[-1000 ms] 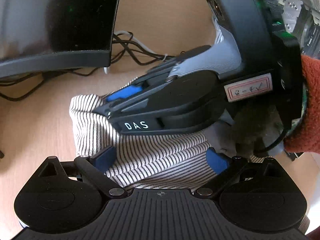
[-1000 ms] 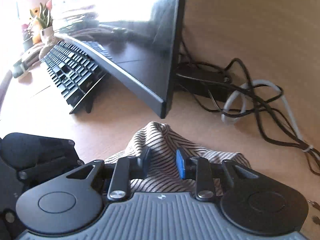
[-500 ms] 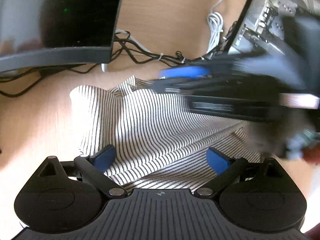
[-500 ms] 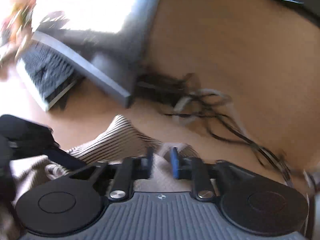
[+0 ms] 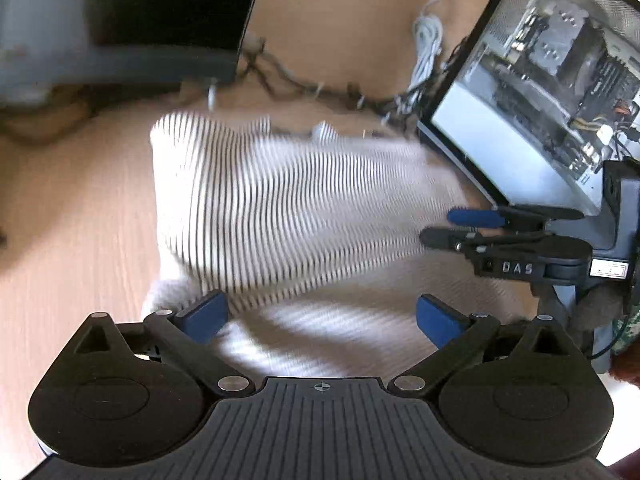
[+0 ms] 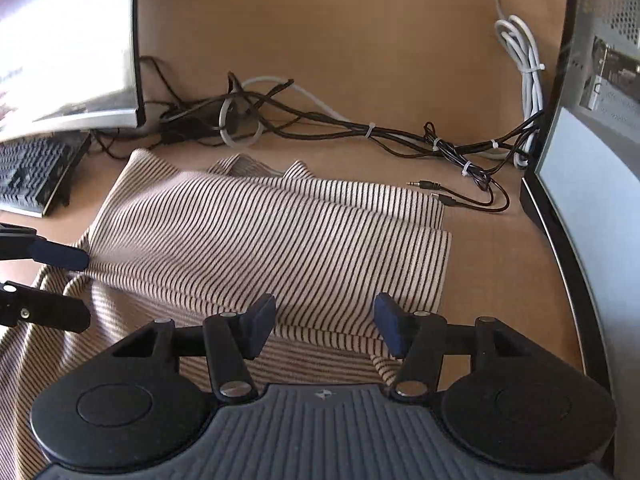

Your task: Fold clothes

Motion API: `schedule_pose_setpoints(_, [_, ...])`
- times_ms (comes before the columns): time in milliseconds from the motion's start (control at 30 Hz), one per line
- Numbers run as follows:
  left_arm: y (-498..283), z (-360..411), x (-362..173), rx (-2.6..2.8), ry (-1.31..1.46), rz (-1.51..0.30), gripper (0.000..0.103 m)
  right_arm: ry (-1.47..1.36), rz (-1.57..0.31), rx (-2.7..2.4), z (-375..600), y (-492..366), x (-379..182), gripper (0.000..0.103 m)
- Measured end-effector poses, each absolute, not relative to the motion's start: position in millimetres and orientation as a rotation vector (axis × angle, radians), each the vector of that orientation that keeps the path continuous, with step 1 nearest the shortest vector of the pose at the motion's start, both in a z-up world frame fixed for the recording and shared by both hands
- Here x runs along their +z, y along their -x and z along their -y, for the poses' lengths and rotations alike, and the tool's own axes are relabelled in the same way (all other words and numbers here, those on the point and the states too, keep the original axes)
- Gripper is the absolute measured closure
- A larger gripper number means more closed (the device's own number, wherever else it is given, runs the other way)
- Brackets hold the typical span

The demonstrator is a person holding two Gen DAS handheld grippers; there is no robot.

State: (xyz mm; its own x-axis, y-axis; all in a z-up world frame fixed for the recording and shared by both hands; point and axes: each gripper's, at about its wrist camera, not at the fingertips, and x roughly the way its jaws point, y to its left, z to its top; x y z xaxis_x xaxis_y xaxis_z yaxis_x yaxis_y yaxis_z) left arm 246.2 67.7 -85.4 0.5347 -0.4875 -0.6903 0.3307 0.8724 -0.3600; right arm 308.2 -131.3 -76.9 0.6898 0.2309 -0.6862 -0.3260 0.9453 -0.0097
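Note:
A striped beige-and-black garment [image 5: 288,216] lies folded on the wooden desk; it also shows in the right wrist view [image 6: 272,240]. My left gripper [image 5: 320,316] is open and empty, its blue pads over the garment's near edge. My right gripper [image 6: 324,328] is open and empty above the garment's near right part. The right gripper also shows in the left wrist view [image 5: 452,226] at the garment's right edge. The left gripper shows in the right wrist view [image 6: 68,284] at the garment's left edge.
A curved monitor [image 6: 68,48] and keyboard [image 6: 32,176] stand at the left. A tangle of cables [image 6: 320,128] lies behind the garment. A computer case [image 5: 536,92] with a glass side stands at the right. The wooden desk [image 6: 500,264] shows bare beside the garment.
My right gripper let go of the garment, opened and moved right. The lifted fold now lies flat on the desk. My left gripper stayed open and drew back a little.

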Motion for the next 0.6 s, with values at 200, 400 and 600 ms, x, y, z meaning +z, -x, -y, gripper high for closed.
schedule_pose_setpoints(200, [-215, -68, -84, -0.478, 0.204, -0.885, 0.000, 0.099, -0.807, 0.341, 147, -276, -89, 0.047])
schedule_pose_setpoints(400, [-195, -64, -80, -0.482, 0.203, -0.903, 0.000, 0.088, -0.842, 0.360, 150, -266, -84, 0.047])
schedule_pose_setpoints(600, [-194, -69, -61, -0.442, 0.242, -0.884, 0.000, -0.122, -0.837, 0.339, 174, -264, -55, 0.047])
